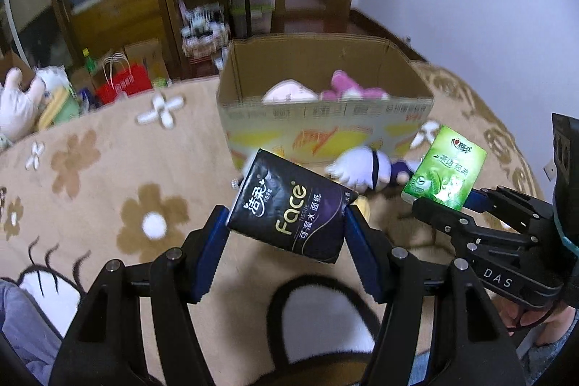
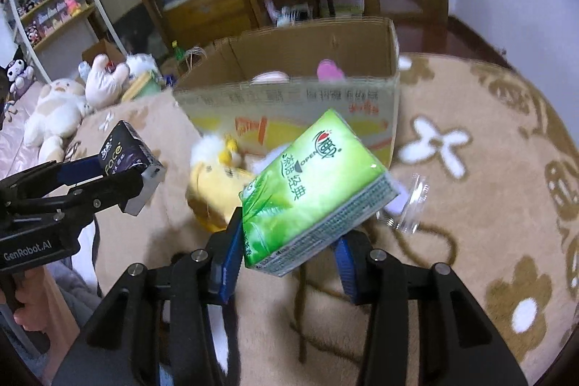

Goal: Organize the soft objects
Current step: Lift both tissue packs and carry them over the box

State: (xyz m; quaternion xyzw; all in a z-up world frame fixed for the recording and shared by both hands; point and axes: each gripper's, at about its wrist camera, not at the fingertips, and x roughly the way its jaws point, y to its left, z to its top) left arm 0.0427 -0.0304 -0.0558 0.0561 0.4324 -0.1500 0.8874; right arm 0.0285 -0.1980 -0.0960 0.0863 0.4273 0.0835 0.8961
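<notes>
Two tissue packs are held above the blanket (image 1: 90, 205): the dark pack (image 1: 289, 205) is clamped by the left gripper (image 1: 286, 227), the green pack (image 2: 311, 190) by the right gripper (image 2: 286, 241). Beyond both grippers a cardboard box (image 1: 325, 129) is seen, with plush toys (image 1: 362, 169) between.

Both wrist fisheyes look steeply down, close over the beige flowered blanket (image 1: 108, 169); both share the open brown cardboard box (image 2: 289, 104), somewhat blurred.

Two tissue packs: one black (image 1: 289, 205), one green (image 2: 315, 194). One cardboard box (image 1: 325, 129) with two plush items showing inside, one pale (image 1: 287, 92), one pink (image 1: 347, 87). One yellow plush (image 2: 217, 183), one white-and-purple plush (image 1: 365, 170). One clear wrapper (image 2: 412, 205).
</notes>
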